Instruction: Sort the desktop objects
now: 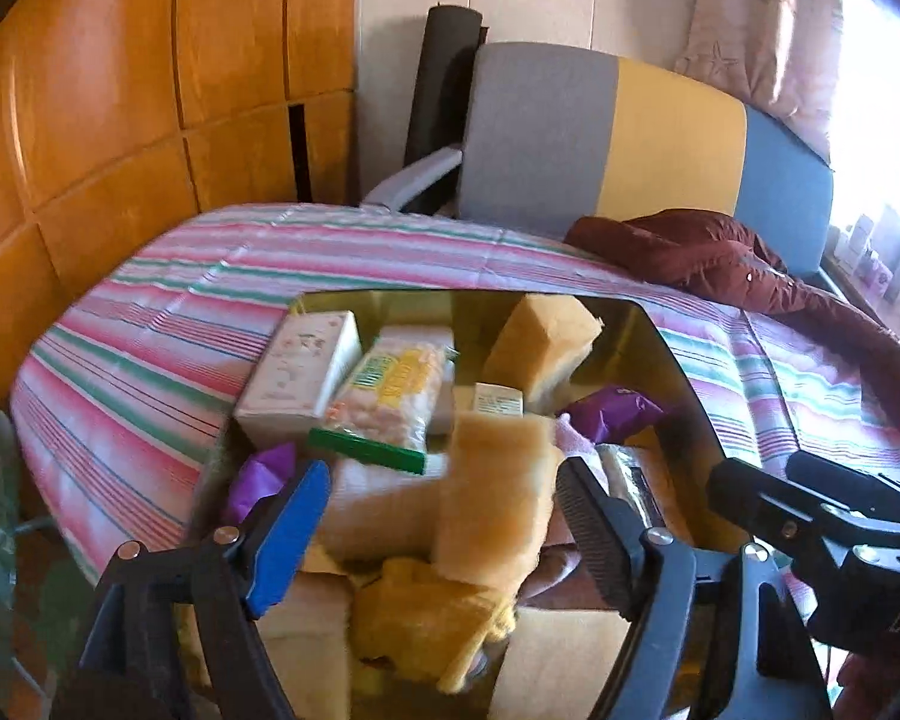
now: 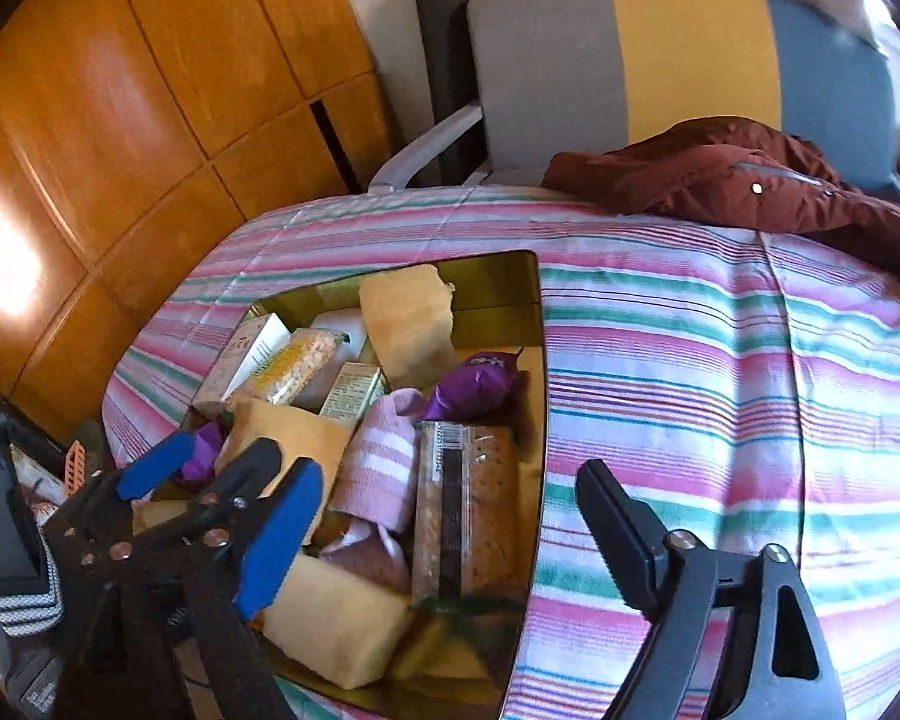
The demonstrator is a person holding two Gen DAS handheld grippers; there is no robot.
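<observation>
A gold tray (image 1: 678, 360) on the striped tablecloth holds several items: yellow sponges (image 1: 498, 510), a white box (image 1: 300, 372), a cracker pack (image 1: 390, 396), purple wrappers (image 1: 612, 414). My left gripper (image 1: 444, 516) is open, its fingers either side of an upright yellow sponge without touching it. My right gripper (image 2: 450, 510) is open above the tray (image 2: 531, 324), over a long biscuit pack (image 2: 468, 498) and a pink striped cloth (image 2: 384, 462). The left gripper also shows in the right wrist view (image 2: 210, 462), and the right gripper in the left wrist view (image 1: 750, 480).
The striped tablecloth (image 2: 720, 390) spreads to the right of the tray. A maroon jacket (image 2: 720, 174) lies at the table's far right edge. A grey, yellow and blue chair back (image 1: 630, 132) stands behind. Wooden cabinets (image 1: 120, 90) are to the left.
</observation>
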